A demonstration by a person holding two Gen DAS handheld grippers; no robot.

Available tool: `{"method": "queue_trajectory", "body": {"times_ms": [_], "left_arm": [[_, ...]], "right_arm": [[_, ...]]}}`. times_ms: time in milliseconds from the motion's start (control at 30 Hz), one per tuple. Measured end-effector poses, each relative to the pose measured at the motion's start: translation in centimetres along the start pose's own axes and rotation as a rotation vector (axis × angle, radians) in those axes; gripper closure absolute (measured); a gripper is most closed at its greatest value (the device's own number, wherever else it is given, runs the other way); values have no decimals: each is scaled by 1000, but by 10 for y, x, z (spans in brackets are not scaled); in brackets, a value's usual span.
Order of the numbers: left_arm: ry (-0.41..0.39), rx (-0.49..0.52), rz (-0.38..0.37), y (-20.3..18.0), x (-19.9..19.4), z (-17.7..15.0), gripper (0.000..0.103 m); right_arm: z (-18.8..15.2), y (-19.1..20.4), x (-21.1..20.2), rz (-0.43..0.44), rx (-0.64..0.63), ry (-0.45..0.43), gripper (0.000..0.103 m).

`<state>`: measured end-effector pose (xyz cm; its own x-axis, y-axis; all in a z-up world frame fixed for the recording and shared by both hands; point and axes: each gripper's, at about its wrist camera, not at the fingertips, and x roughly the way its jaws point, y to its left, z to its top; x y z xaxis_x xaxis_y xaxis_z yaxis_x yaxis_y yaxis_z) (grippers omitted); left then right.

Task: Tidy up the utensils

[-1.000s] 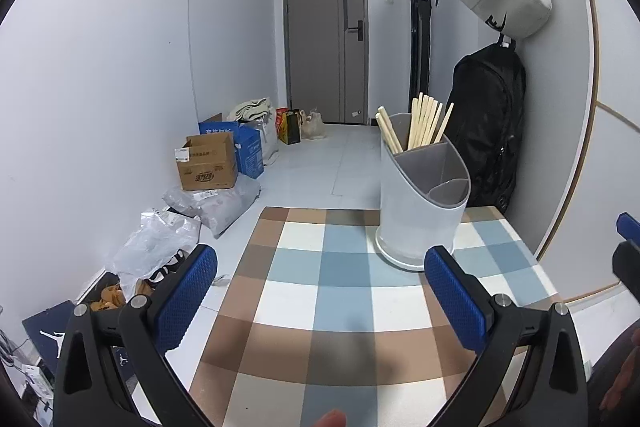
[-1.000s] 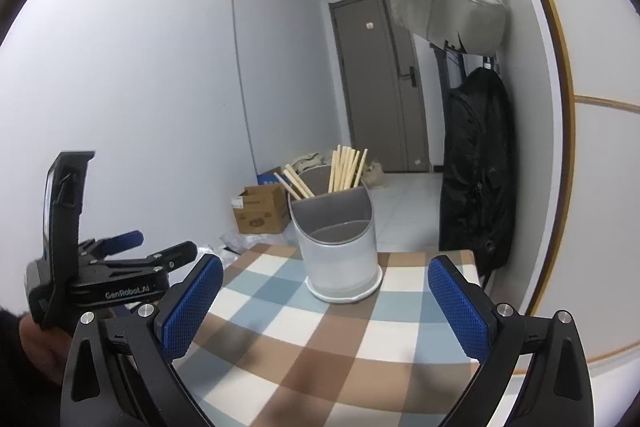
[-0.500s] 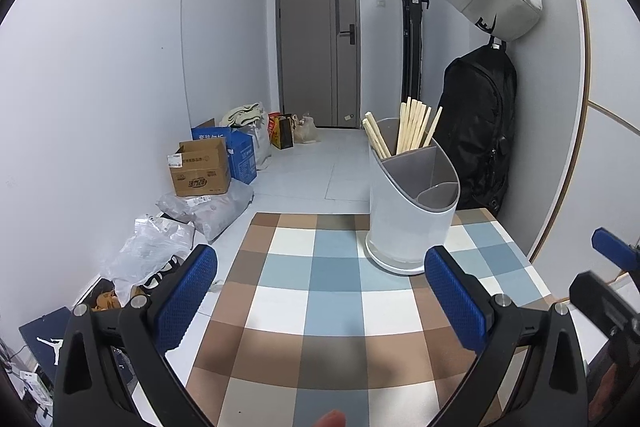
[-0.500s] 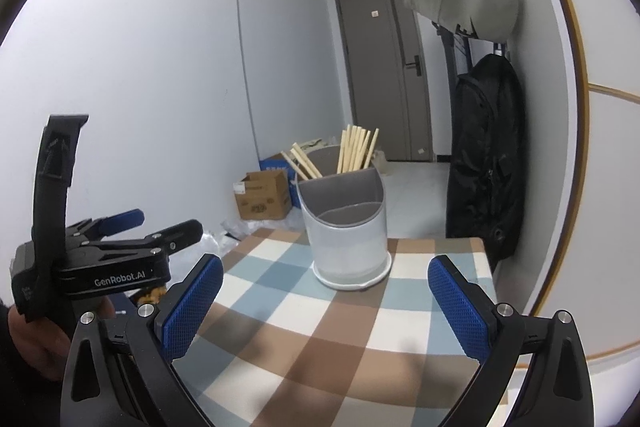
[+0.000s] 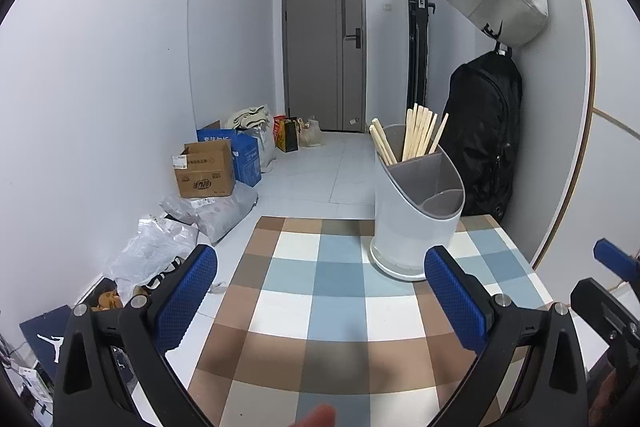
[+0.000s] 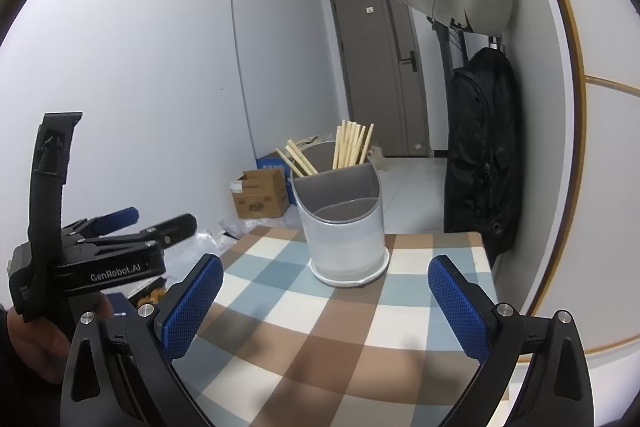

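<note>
**Chopsticks all in the holder, both claws with nothing in them**

The pale wooden chopsticks (image 5: pixel 420 135) stand in the back part of the tall white and grey plastic holder (image 5: pixel 416 223). A few lean to the left and the rest stand close together, almost straight up. The front part of the holder looks empty.

The holder sits at the far end of the surface with the brown, blue and white checked cloth (image 5: pixel 340 291), near the black backpack (image 5: pixel 484 131) by the wall.

No chopsticks or other utensils lie on the part of the cloth that shows. So the job looks done, or nearly done. Maybe the leaning sticks could be set straight.

The left claw (image 5: pixel 320 299) is wide open and holds nothing. The right claw (image 6: pixel 326 307) is wide open too, with nothing in it. Both hang over the near end of the surface, well apart from the holder.
</note>
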<state>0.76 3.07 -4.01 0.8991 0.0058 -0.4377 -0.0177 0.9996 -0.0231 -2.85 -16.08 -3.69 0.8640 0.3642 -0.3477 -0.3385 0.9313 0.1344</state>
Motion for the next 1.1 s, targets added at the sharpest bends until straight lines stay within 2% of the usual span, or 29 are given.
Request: {"method": "queue_trajectory", "body": {"times_ms": [1100], "left_arm": [[29, 5, -6, -3, 6, -2, 2]], "right_arm": [[-1, 2, 2, -4, -2, 15, 0]]}}
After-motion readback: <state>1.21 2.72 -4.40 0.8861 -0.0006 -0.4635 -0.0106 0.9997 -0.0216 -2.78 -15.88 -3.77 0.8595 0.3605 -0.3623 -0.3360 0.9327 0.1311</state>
